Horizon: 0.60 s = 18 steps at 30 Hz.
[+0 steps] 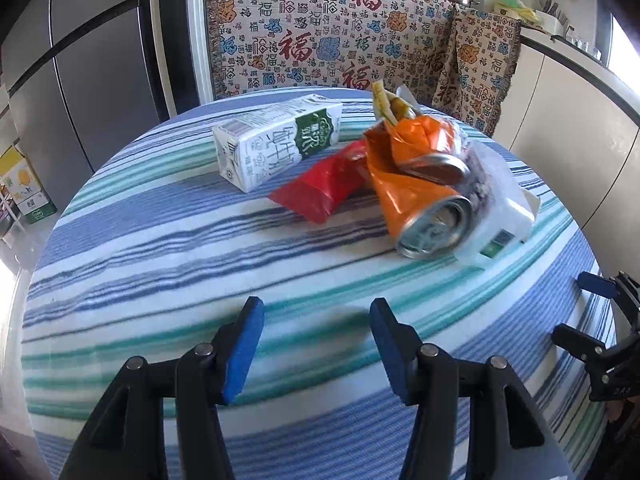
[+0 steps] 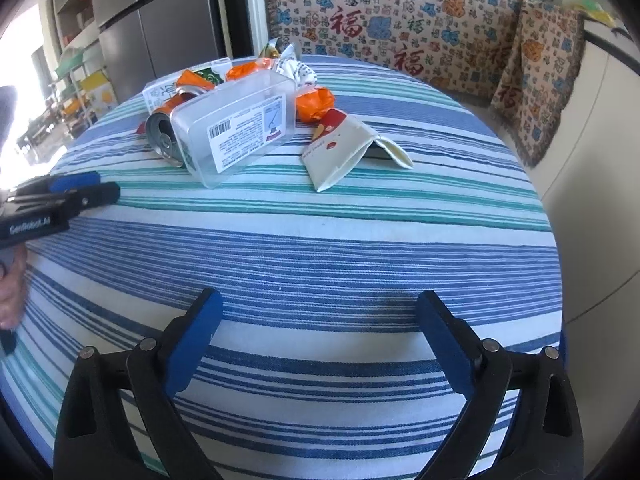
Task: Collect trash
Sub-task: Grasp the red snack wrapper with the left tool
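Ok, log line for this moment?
phase: approach | left gripper: open, empty | right gripper: open, empty | trash pile: untouched on striped table

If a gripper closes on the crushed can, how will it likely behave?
The crushed can looks dented and opened, so it is probably light and may buckle further. It lies on its side against the clear plastic box, so a push could roll it. Bare metal may slip.

1. The left wrist view looks forward and steeply down from just above the near edge of the round table under a blue, green and white striped cloth [image 1: 168,240].
2. The right wrist view faces likewise, set further right.
3. Both share the crushed silver drink can [image 1: 434,226] [image 2: 162,136], and each shows the other gripper at its edge.
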{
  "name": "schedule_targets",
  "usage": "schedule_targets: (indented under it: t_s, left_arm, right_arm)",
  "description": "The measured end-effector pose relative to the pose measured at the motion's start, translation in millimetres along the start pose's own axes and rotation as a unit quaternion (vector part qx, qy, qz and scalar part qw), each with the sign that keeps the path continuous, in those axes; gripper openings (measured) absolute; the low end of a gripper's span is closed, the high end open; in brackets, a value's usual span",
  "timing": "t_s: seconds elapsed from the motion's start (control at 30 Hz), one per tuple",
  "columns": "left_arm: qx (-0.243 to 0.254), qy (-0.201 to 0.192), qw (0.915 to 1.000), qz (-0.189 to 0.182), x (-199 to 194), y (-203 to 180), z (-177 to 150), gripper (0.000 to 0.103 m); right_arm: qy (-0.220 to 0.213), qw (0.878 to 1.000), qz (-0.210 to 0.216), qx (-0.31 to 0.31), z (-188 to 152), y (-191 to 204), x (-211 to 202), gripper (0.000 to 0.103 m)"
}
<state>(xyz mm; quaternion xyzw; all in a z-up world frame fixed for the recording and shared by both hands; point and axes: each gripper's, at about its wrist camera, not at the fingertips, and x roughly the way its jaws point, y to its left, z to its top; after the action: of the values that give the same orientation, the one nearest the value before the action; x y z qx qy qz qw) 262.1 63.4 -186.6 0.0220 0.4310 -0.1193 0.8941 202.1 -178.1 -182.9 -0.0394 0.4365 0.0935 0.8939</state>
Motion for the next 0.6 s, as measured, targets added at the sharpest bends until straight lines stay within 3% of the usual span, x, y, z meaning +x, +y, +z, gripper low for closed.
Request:
schedule_targets:
  t_s: [0.37, 0.6]
  left_arm:
    - [0.085, 0.001, 0.9944, -0.063, 28.6, 6.5, 49.6, 0.056]
    - [0.138, 0.007, 0.9903, -0.015, 43.4, 0.1, 69.0, 0.056]
  right_arm:
    - [-0.001, 1.000, -0.004, 0.003, 0.4, 3.7, 1.1, 0.099]
    - [-0.001, 1.000, -0.004, 0.002, 0.1, 2.9, 0.8, 0.099]
